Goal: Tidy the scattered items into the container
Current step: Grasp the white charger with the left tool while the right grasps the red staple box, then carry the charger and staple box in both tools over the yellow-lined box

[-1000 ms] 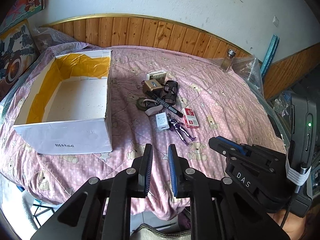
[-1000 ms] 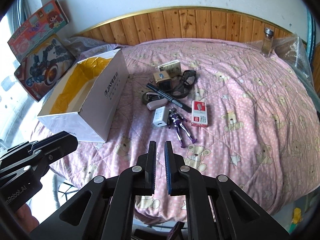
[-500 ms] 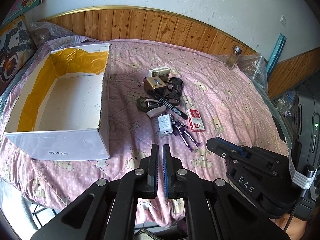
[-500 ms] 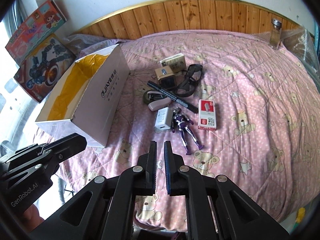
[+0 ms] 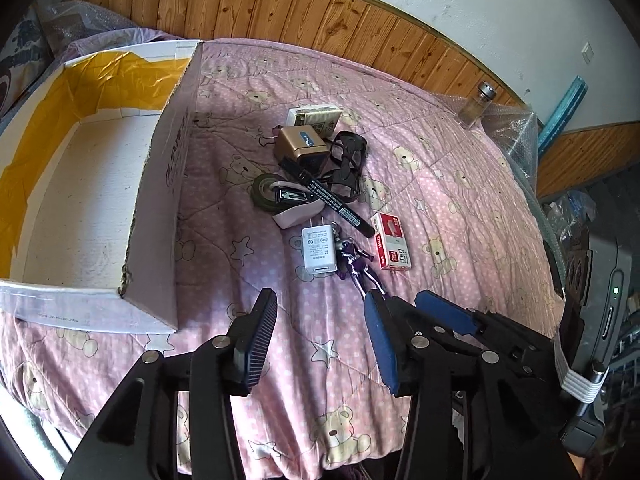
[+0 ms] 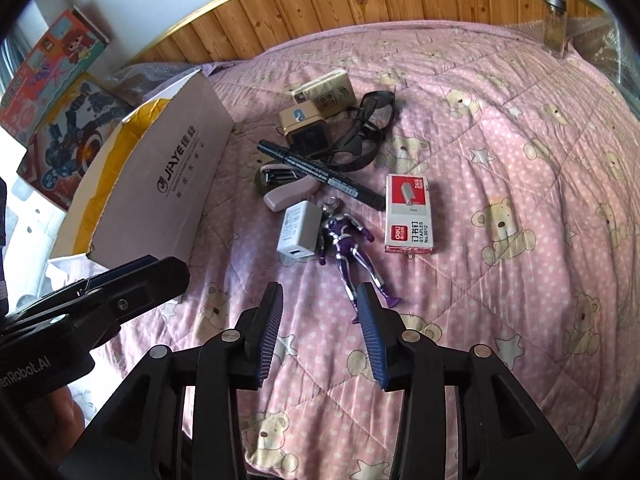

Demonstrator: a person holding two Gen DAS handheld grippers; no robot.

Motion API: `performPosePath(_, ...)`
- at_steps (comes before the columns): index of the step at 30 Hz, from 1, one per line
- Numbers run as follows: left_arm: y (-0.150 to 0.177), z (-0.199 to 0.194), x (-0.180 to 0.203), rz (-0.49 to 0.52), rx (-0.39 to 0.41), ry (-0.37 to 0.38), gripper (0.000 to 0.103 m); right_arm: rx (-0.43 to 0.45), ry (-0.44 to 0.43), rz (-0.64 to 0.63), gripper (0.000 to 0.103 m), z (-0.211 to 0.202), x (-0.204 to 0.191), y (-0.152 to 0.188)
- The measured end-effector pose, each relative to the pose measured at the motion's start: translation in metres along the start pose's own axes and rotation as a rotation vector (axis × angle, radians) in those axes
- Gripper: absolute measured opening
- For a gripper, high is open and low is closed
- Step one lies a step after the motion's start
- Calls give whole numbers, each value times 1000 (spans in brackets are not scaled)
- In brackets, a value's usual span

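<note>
With both my left tongs [image 5: 320, 344] and right tongs [image 6: 322, 332] spread apart and empty, I judge the purple figure [image 6: 350, 250] light, rigid and slick, best pinched across its torso.

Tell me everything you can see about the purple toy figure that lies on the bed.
The purple toy figure is a small humanoid in glossy purple and silver, plastic by the look, with a silver head. It lies flat on its back on the pink quilt, head toward the black marker, legs toward the cameras. Its left side is close against the white charger. Its feet end beside one finger of the open right gripper, which does not hold it.
</note>
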State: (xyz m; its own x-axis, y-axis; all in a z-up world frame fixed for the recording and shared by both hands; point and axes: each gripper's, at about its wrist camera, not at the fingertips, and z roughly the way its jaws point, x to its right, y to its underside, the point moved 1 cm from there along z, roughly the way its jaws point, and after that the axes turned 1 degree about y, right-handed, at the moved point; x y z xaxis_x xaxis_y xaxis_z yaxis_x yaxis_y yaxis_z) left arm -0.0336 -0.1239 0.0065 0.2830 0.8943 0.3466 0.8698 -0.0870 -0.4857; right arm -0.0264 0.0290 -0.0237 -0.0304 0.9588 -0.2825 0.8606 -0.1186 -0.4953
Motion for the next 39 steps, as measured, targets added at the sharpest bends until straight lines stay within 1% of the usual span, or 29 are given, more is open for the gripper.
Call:
performPosePath(3,-7,13,-3,-12,-19,13,49,4,8,42,42,7,13,-6)
performPosePath(10,-23,52,-1,-26,-76,44,49,-6,56,91,46,26,39,-28)
performPosePath(17,-36,93,-6,-47,-132,50,49,-54,84,90,47,57,52,-48)
performPosePath(18,-37,98,-7,-47,-139,49,49,-52,90,86,51,60,53,-50)
performPosePath(19,-37,103,-8,-50,-147,48,49,-44,104,77,52,62,53,-52)
performPosePath(21,-36,111,-9,-54,-160,64,49,-56,115,76,52,67,56,-54)
performPosePath(22,-34,115,-10,-54,-165,67,49,-65,113,80,52,71,58,-54)
performPosePath(23,-33,118,-10,-55,-172,68,47,-79,109,85,52,74,61,-53)
performPosePath(24,-31,122,-11,-59,-180,75,41,-72,106,87,51,75,63,-52)
performPosePath(25,-30,125,-13,-67,-182,77,39,-63,104,87,51,74,64,-52)
performPosePath(26,-29,125,-15,-74,-163,84,35,-63,98,91,50,74,66,-52)
performPosePath(31,-32,123,-23,-107,-156,116,33,-52,55,153,50,72,75,-53)
performPosePath(34,-33,125,-23,-110,-154,119,33,-41,27,212,50,71,84,-55)
performPosePath(35,-34,125,-23,-108,-152,118,33,-40,27,227,49,70,87,-55)
performPosePath(36,-34,125,-22,-105,-151,118,33,-40,33,235,35,70,89,-55)
performPosePath(37,-35,125,-21,-100,-150,117,31,-48,44,232,24,71,90,-55)
performPosePath(38,-34,125,-20,-95,-148,114,31,-52,55,229,16,71,90,-54)
performPosePath(39,-34,124,-21,-94,-145,114,31,-51,54,228,16,70,91,-53)
